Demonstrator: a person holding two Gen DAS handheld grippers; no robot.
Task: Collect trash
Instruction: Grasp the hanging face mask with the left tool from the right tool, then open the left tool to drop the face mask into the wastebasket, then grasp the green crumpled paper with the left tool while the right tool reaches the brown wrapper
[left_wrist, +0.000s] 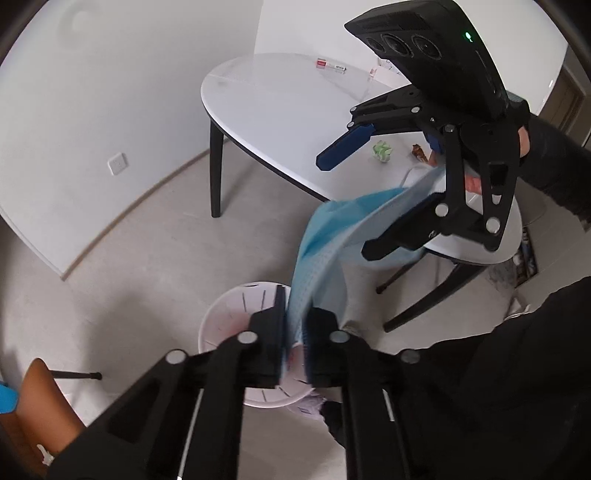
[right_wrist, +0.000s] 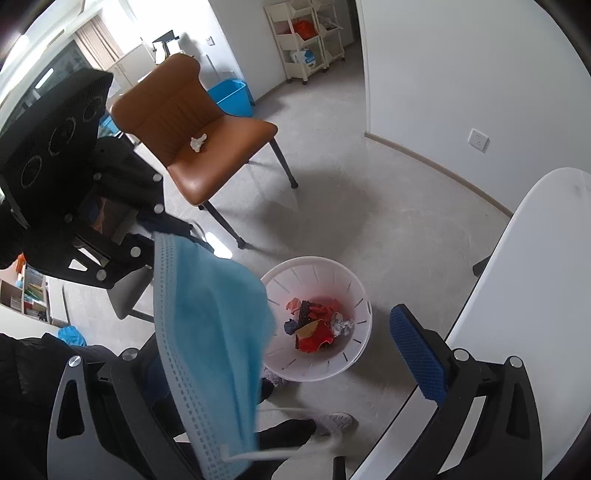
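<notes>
Blue face mask (left_wrist: 325, 258) pinched between left fingers (left_wrist: 271, 332), draped against open right fingers (left_wrist: 343, 149)

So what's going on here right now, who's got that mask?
A person with a tool in each hand is clearing trash. The left tool is shut on a blue face mask, which hangs above the white bin on the floor. The right tool is open, its fingers on either side of the mask's other end. The bin already holds crumpled wrappers. More scraps wait on the white table, and a tissue lies on the brown chair.
</notes>
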